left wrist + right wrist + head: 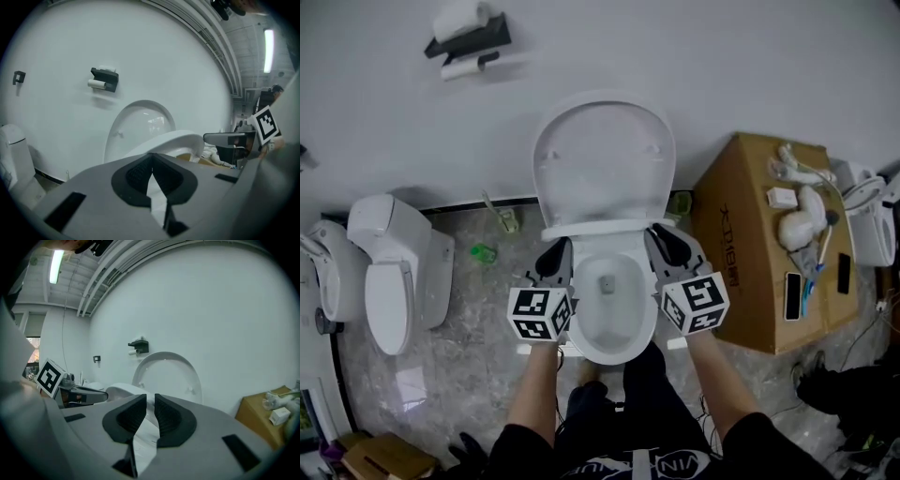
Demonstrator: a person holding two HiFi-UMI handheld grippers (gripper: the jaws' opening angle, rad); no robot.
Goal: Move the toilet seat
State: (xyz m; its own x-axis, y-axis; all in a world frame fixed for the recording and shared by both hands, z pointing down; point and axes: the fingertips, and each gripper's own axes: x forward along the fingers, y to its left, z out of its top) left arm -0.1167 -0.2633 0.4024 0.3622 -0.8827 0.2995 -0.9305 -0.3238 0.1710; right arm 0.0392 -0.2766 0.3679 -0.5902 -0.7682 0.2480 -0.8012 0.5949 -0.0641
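A white toilet [630,330] stands against the wall with its lid [605,159] upright. The seat ring [600,228] is tilted partway up over the bowl. My left gripper [555,253] is at the seat's left side, its tips just under the raised rim. In the left gripper view it [151,159] is shut, with the seat [180,139] arching right above and behind it. My right gripper [666,242] is at the seat's right side. In the right gripper view it [150,401] shows a narrow gap, with the seat [123,391] running off to the left.
A second toilet [389,272] stands to the left. A cardboard box [741,234] with white fittings and a phone [793,295] is close on the right. A paper holder [469,37] hangs on the wall. Small green items [483,251] lie on the marble floor.
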